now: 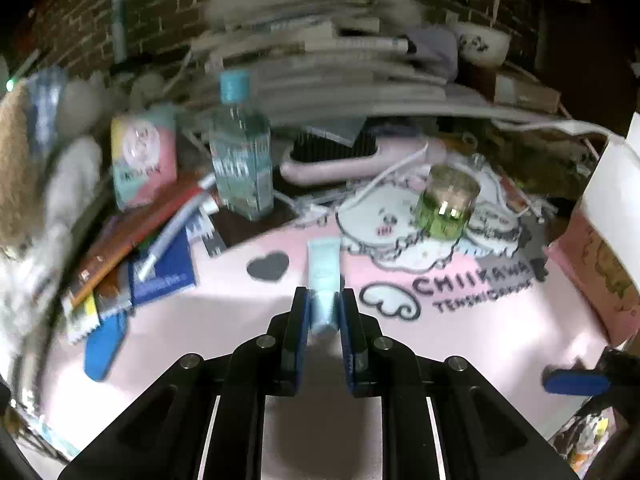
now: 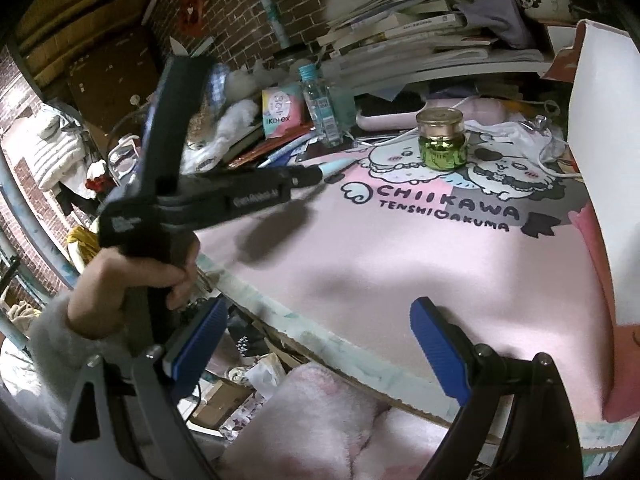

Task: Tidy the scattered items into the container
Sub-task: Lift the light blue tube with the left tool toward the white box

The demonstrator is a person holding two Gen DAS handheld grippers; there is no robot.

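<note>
Pale-blue tube point(image 1: 323, 280), pinched, left claw point(image 1: 324, 308)

Pink printed mat point(image 2: 400, 264), brick wall point(image 2: 240, 4)

The left gripper point(image 1: 324, 312), black with blue finger pads point(image 1: 303, 312), is closed on the lower end of a pale blue plastic tube point(image 1: 323, 270). The tube points away from the camera, over a pink printed desk mat point(image 1: 224, 332). A green glass jar with a gold lid point(image 1: 446, 202) stands upright on the mat's cartoon print, right of the tube and apart from it. A clear plastic bottle with a light blue cap point(image 1: 240, 152) stands upright at the mat's far left edge. A pink hairbrush with black bristles point(image 1: 340, 156) lies behind, between bottle and jar. The view is motion-blurred toward the left.
</note>
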